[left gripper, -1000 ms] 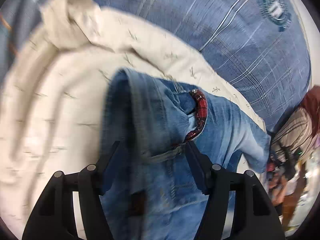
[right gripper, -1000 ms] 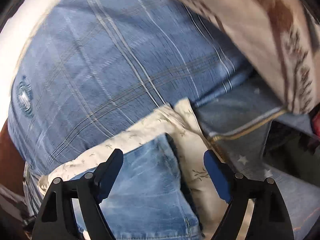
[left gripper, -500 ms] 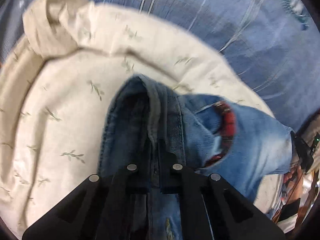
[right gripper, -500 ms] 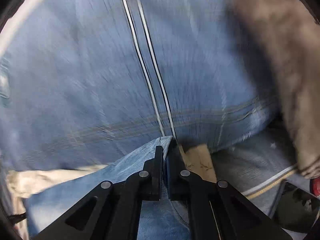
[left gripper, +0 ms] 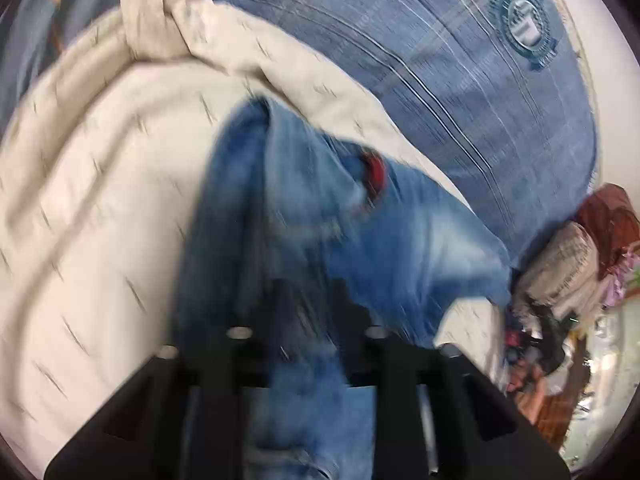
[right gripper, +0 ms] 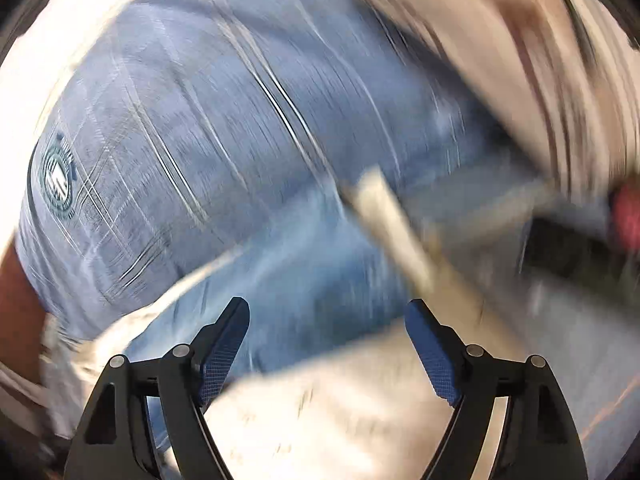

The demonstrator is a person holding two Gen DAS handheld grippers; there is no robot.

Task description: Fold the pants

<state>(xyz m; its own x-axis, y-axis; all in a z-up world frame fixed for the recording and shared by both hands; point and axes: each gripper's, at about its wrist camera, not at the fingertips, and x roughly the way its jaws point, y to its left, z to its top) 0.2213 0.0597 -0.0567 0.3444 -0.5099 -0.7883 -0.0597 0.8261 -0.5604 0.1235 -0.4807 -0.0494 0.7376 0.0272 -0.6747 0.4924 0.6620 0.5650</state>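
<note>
The blue denim pants (left gripper: 304,216) lie bunched on a cream leaf-print quilt (left gripper: 92,200), with a red plaid lining at the waist (left gripper: 374,170). My left gripper (left gripper: 306,300) is shut on a fold of the pants, the denim running between its fingers; the view is blurred. In the right wrist view the pants (right gripper: 304,280) lie just ahead of my right gripper (right gripper: 328,328), which is open and empty above them. That view is heavily blurred.
A blue plaid bedsheet with a round emblem (left gripper: 524,28) lies beyond the quilt; it also shows in the right wrist view (right gripper: 192,120). A heap of clothes (left gripper: 576,264) sits at the right. A striped beige cloth (right gripper: 560,60) is at the upper right.
My right gripper was shut on the pants' edge half a second ago and has opened and let go. My left gripper stays shut on the denim and has shifted slightly.
</note>
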